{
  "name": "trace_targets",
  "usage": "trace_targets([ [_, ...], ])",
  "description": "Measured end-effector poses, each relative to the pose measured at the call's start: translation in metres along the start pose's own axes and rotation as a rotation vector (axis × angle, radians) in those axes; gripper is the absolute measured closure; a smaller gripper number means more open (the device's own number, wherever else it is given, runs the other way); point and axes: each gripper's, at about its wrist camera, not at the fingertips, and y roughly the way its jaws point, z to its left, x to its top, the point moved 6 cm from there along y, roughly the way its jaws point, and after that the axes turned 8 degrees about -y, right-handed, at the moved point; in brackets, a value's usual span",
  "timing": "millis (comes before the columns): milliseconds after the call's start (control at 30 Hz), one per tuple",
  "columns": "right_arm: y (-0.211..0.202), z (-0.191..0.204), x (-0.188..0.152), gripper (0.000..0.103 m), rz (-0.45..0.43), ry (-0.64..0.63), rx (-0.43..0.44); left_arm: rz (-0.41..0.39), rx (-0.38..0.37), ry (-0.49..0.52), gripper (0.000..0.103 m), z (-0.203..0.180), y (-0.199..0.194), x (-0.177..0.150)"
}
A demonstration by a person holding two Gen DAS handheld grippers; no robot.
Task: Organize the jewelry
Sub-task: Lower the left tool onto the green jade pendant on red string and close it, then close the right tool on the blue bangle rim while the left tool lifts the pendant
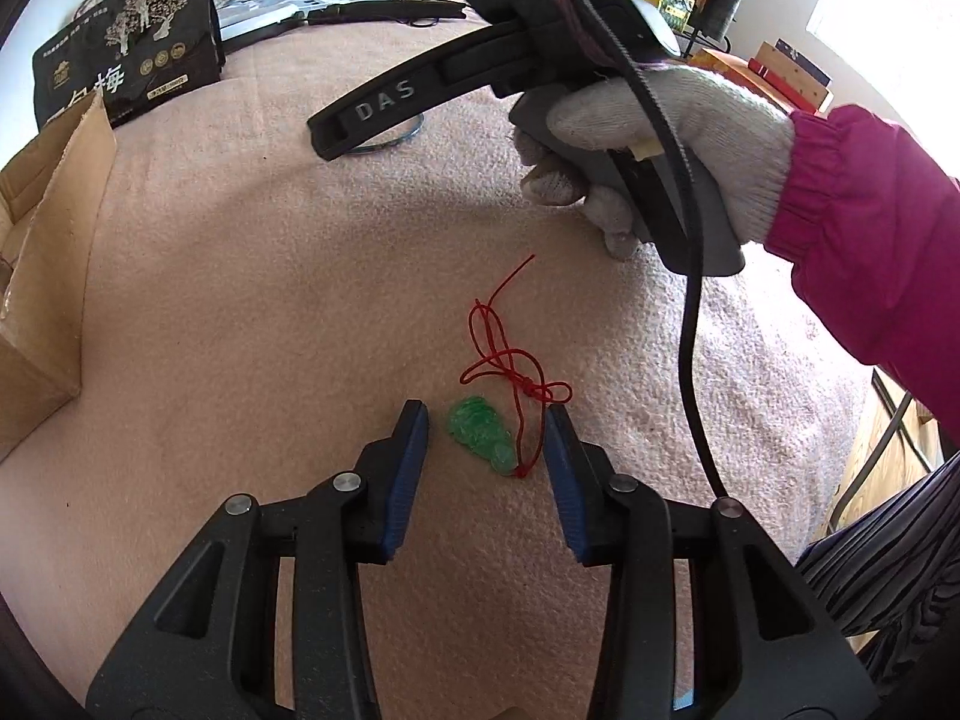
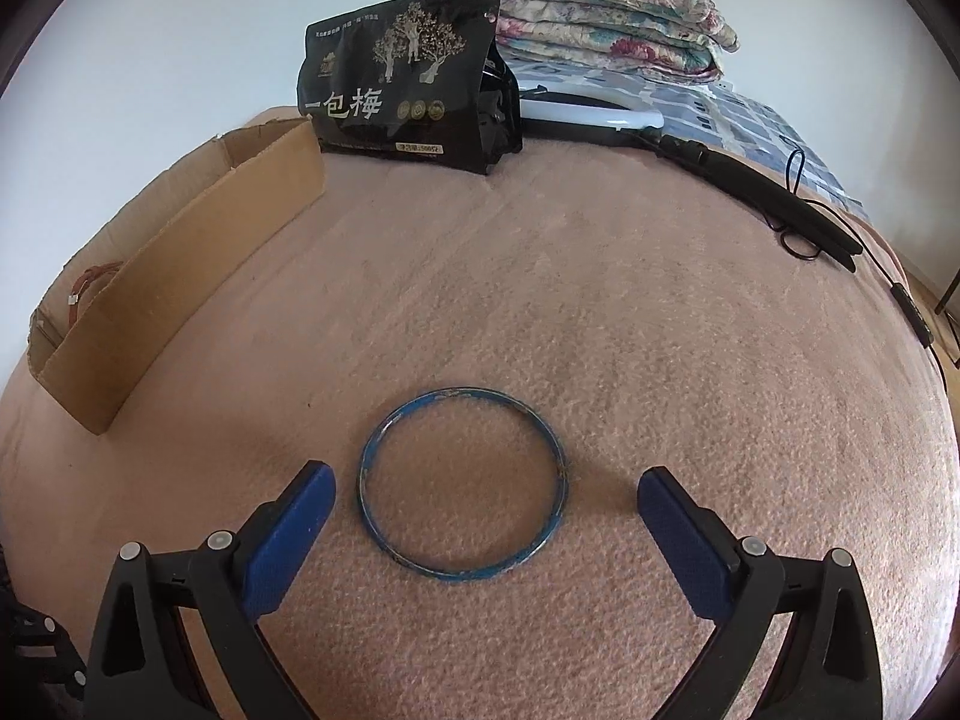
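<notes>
The left tongs (image 1: 486, 435) stand released over the pink blanket (image 1: 252, 300), their blue pads either side of a green pendant (image 1: 480, 433) lying flat — its red cord (image 1: 510, 360) trails in loops just beyond. The right tongs (image 2: 485, 495) are spread wide too, gripping nothing, with a blue bangle (image 2: 463, 483) on the blanket between the tips. A cardboard box (image 2: 180, 276) sits off to the left, a black snack bag (image 2: 408, 78) stands behind it.
</notes>
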Motion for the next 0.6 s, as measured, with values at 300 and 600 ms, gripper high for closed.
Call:
trace_targets([
  [300,0.0077,0.0022,0.0010,0.005,0.022,-0.021,-0.013,-0.013,0.028,0.013,0.085,-0.0013,0.0005,-0.0027],
  [600,0.0044,0.0060,0.0031,0.028,0.025,-0.032,-0.011,-0.013,0.018,0.003,0.085,0.0029,-0.0020,-0.0008],
])
